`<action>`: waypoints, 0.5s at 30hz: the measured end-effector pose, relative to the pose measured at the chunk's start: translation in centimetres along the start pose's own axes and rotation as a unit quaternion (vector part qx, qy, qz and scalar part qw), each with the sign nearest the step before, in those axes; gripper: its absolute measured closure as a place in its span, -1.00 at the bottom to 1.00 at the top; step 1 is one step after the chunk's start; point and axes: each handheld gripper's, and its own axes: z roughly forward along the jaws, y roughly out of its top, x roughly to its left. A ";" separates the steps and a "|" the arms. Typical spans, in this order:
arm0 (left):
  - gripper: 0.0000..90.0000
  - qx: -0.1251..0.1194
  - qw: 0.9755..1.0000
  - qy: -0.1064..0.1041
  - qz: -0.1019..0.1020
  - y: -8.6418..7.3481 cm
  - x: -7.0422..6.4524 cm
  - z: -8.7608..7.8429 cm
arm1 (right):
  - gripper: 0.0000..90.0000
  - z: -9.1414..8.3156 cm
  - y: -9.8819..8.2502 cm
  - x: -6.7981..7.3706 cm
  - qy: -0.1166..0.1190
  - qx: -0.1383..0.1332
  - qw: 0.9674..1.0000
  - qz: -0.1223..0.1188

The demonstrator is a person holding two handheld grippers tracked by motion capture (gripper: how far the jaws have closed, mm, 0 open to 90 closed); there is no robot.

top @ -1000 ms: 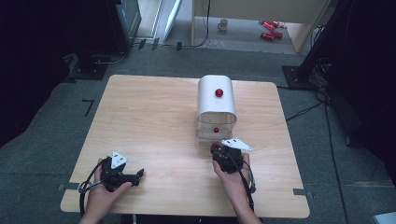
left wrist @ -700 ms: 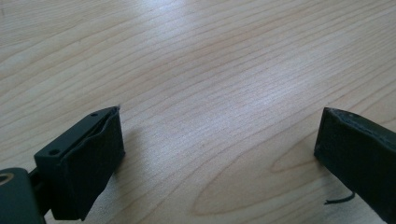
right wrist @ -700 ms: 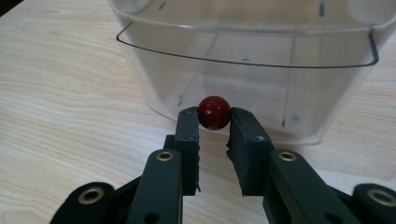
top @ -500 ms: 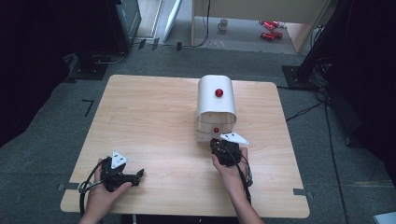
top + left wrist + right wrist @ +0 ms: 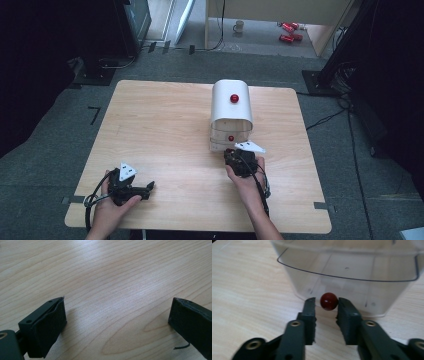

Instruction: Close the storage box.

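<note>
Right gripper view: the red knob (image 5: 328, 301) of the clear drawer (image 5: 352, 272) sits mid-frame, between the tips of the right gripper (image 5: 325, 306).
Right gripper state: narrow; jaws have just been opening, small gaps beside the knob, no grip.
Risk: pulling now would likely slip off the round knob, leaving the drawer shut.
Left gripper (image 5: 117, 312): wide, empty, on the surface (image 5: 105, 270).
High view: drawer at the base of the white box (image 5: 230, 107), centre frame.

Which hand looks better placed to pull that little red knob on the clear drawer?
The right. Its fingers sit on either side of the lower red knob, slightly apart. The left gripper rests open near the table's front corner, far from the drawer.
</note>
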 end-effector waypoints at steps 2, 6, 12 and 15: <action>-0.97 0.000 1.000 0.000 0.000 0.0 0.0 0.0 | 0.37 -0.2 -0.2 -0.1 0.013 0.001 1.000 -0.005; -0.97 -0.001 1.000 0.001 -0.001 0.0 0.0 0.0 | 0.11 -1.1 -0.5 -0.3 0.030 -0.006 0.999 -0.012; -0.97 -0.001 1.000 0.001 -0.001 0.0 0.0 0.0 | -0.20 -2.7 -1.1 -0.7 0.043 -0.008 0.999 -0.028; -0.97 0.000 1.000 0.001 -0.001 0.0 0.0 0.0 | -0.33 -3.8 -1.4 -1.2 0.039 -0.013 0.999 -0.034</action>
